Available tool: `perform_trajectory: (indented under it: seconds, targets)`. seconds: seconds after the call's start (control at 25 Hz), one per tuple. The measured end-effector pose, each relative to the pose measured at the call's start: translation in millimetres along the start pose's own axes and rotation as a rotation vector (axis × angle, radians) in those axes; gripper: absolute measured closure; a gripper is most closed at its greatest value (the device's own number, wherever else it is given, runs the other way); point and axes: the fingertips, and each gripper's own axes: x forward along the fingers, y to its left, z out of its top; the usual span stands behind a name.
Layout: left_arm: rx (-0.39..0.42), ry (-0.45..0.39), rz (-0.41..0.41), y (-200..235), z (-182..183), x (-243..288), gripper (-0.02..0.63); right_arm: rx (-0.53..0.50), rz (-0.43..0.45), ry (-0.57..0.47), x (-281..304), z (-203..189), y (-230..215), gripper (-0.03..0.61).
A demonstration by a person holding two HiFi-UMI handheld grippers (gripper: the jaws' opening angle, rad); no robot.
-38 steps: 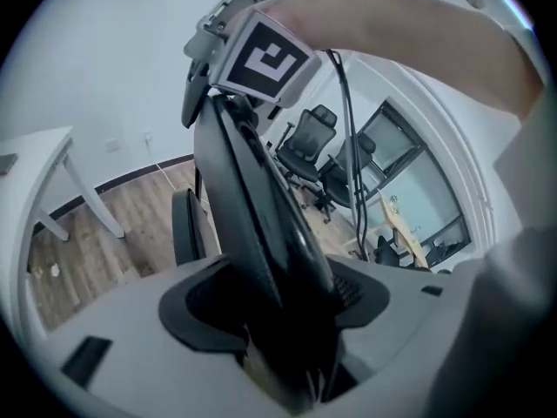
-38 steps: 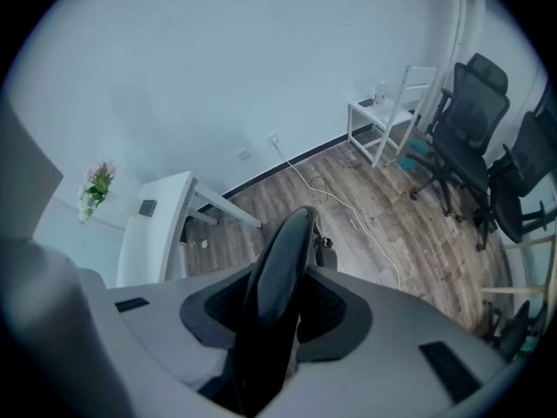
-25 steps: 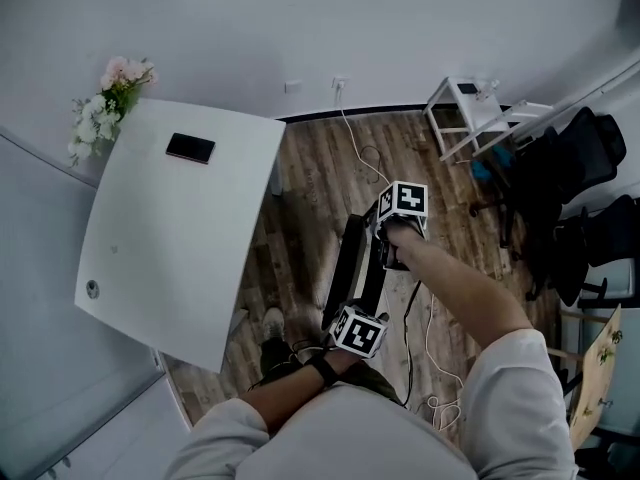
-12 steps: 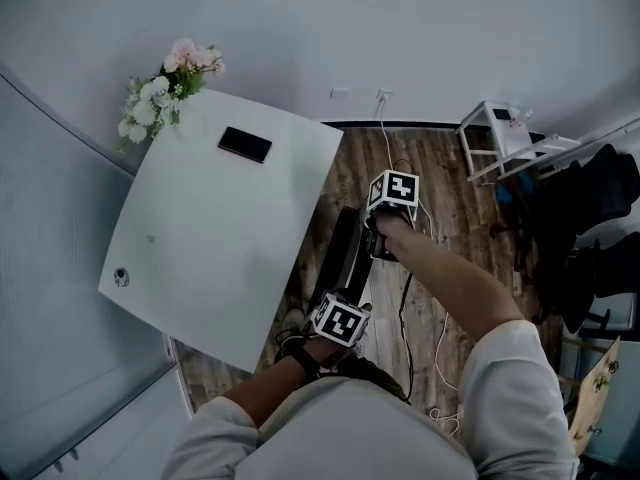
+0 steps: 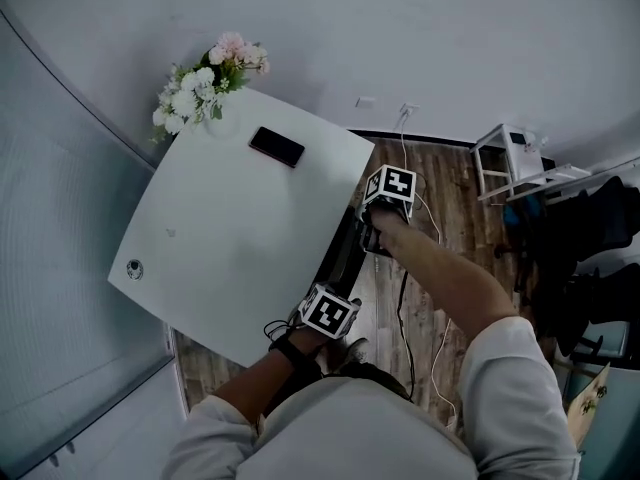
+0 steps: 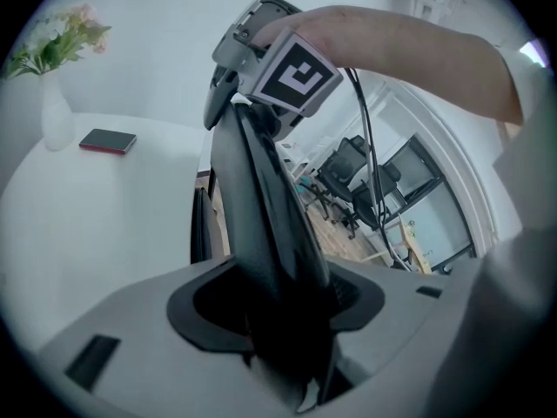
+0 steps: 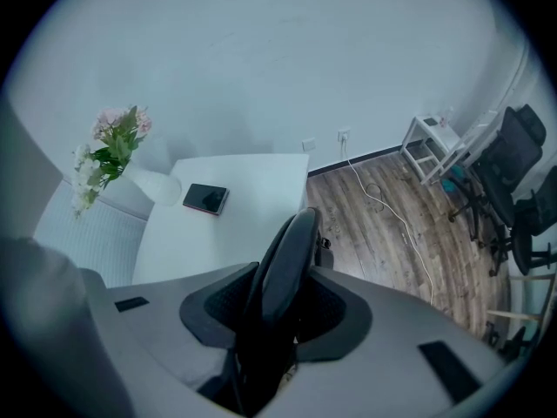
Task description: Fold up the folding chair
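Two grippers: the left gripper (image 6: 283,329) and the right gripper (image 7: 270,320) each pinch the black folding chair (image 5: 346,256), one at each end of the same thin edge, with the pads pressing on it.
Chair's place: it looks already folded flat and hangs between the two hands, just beside the edge of the white surface (image 5: 230,238). I cannot tell whether its feet touch the floor (image 5: 455,183).
Risk of slipping: the held edge is rounded and looks like smooth hard plastic. If one grip loosens, I think the chair could swing or drop.
Risk of knocking: the surface's edge is very near, so a turn of the chair could strike it.
Risk below: a cable (image 5: 401,303) lies loose on the wooden floor, where a chair leg or a foot could catch it.
Other shapes: a flat dark phone (image 5: 277,146) and soft pale flowers (image 5: 205,78) stand well apart from the chair.
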Motion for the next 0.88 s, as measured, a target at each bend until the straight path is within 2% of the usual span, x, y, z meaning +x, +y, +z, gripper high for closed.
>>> perform_trajectory:
  seconds: [0.16,0.28,0.4,0.48,0.6,0.76,0.88]
  targets:
    - [0.032,-0.033,0.006,22,9,-15,0.393,0.017,-0.007,-0.002,6,5,13,0.428]
    - [0.019,0.001,-0.005,32,-2,-18,0.399,0.029,-0.008,0.002,8,5,18,0.419]
    - [0.048,-0.065,0.008,40,13,-26,0.399,0.018,0.004,0.007,11,7,24,0.408]
    - [0.057,-0.091,0.004,43,19,-29,0.397,0.015,0.020,0.007,13,8,28,0.397]
    - [0.041,-0.080,-0.009,46,14,-28,0.397,0.001,0.057,0.021,15,7,37,0.375]
    - [0.013,-0.064,-0.015,45,4,-25,0.389,-0.069,0.103,0.034,13,5,43,0.329]
    - [0.001,-0.092,-0.002,47,8,-29,0.381,-0.096,0.149,0.023,6,5,47,0.314]
